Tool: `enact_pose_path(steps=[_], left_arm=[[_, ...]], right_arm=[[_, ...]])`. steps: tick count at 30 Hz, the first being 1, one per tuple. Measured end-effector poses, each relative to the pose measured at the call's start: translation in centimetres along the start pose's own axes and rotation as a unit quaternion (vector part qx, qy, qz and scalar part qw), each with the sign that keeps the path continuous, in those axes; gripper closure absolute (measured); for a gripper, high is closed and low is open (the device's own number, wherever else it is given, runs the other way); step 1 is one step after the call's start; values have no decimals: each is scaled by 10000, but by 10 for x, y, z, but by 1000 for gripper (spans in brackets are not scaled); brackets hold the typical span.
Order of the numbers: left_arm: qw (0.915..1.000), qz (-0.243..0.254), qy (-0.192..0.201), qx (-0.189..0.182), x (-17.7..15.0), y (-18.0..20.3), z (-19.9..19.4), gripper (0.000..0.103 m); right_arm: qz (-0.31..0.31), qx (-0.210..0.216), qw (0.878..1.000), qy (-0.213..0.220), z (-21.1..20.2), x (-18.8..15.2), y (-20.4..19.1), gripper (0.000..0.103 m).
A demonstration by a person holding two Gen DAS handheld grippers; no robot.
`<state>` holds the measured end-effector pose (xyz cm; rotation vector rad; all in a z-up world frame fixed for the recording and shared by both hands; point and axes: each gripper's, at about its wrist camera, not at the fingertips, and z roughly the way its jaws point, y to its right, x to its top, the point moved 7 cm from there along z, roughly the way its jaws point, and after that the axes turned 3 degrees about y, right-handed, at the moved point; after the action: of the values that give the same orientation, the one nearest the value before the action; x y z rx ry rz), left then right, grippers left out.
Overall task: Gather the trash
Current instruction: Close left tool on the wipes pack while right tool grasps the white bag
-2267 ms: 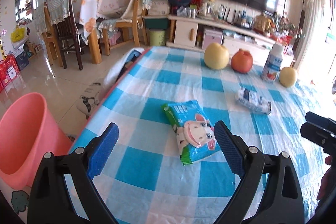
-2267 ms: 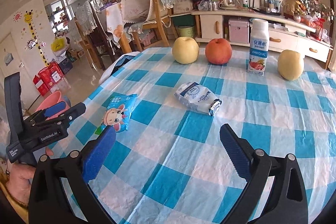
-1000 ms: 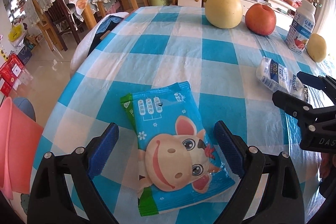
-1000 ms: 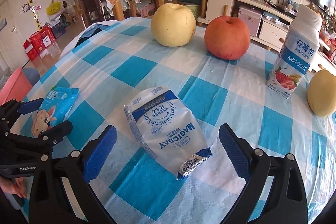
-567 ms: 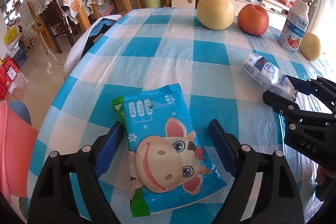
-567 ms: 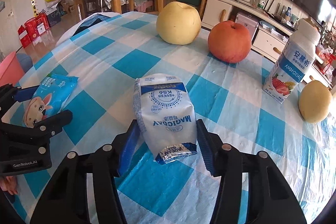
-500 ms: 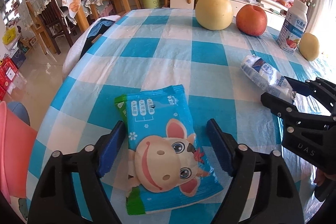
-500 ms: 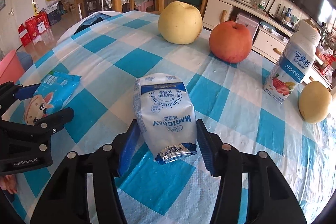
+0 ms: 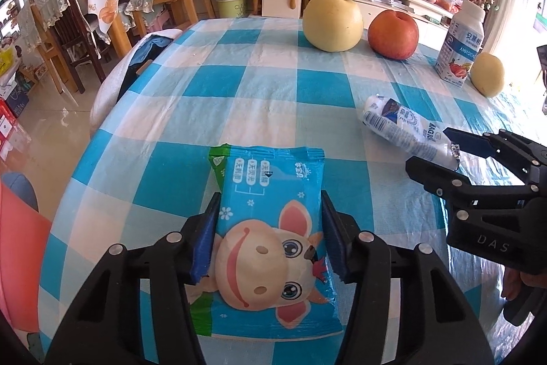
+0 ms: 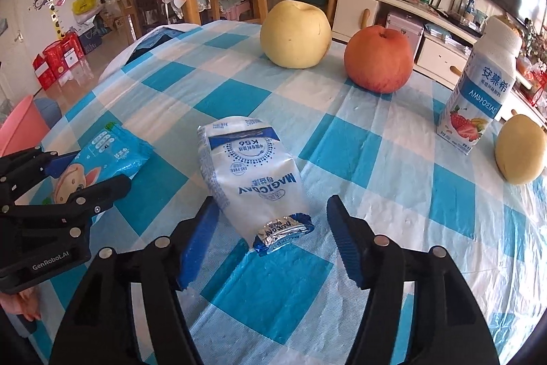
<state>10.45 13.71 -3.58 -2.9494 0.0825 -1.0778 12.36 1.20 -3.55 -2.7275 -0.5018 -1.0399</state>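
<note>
A blue wet-wipes packet with a cartoon cow (image 9: pixel 270 228) lies on the blue-checked tablecloth (image 9: pixel 239 84). My left gripper (image 9: pixel 268 238) is shut on its two long sides, low at the table. A white and blue milk pouch (image 10: pixel 249 180) lies in the middle of the table, its foil end towards me. My right gripper (image 10: pixel 270 242) straddles that end, and its fingers (image 10: pixel 345 248) stand a little apart from the pouch. The pouch (image 9: pixel 407 129) and the right gripper (image 9: pixel 444 153) also show in the left wrist view. The wipes packet (image 10: pixel 102 156) shows in the right wrist view.
A yellow pear (image 10: pixel 295 35), a red apple (image 10: pixel 377 59), a yogurt-drink bottle (image 10: pixel 478 91) and a smaller yellow fruit (image 10: pixel 519 154) stand along the far side. A pink bucket (image 9: pixel 17 255) stands on the floor at the left, below the table edge. Chairs stand beyond it.
My left gripper has closed from wide open onto the wipes packet. My right gripper came down over the milk pouch, narrowed, then widened a little again.
</note>
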Motion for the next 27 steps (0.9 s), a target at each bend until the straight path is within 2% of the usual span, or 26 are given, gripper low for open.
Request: enact_pose_path(steps=[1,3,8,11,18,19,21,22,24,27], left_arm=[[10000,-34,-6,-37,0,-1,0,48],[9999,-97,-9,-97,0,-3,-1,50],[9998,-101,-4,-144,0,-4,-2,51],[9995,-183,0,-257,-1,-6,-4,51],[9985,-297,91,-451,-1,-9,-11,52],[9984,-308,104,-473,-1,-10,-12,52],[9980,-329,144,-517,0,-10,-14,52],[9978,-340,175,-536,1,-11,-15,52],[9975,-363,220,-564,2,-12,-17,52],[9970,-430,262,-594,3,-16,-19,53]], right_arm=[[48,13,10000,4,0,0,1,33],[108,29,9999,2,2,1,3,21],[159,-54,9998,-51,7,3,7,20],[134,-194,9997,-38,7,5,10,12],[81,9,9999,-79,11,6,9,11],[62,25,10000,-62,11,6,7,12],[25,42,10000,-47,11,7,6,28],[12,14,10000,-28,10,7,6,31],[-17,40,10000,7,8,7,5,46],[-33,48,10000,37,6,8,5,47]])
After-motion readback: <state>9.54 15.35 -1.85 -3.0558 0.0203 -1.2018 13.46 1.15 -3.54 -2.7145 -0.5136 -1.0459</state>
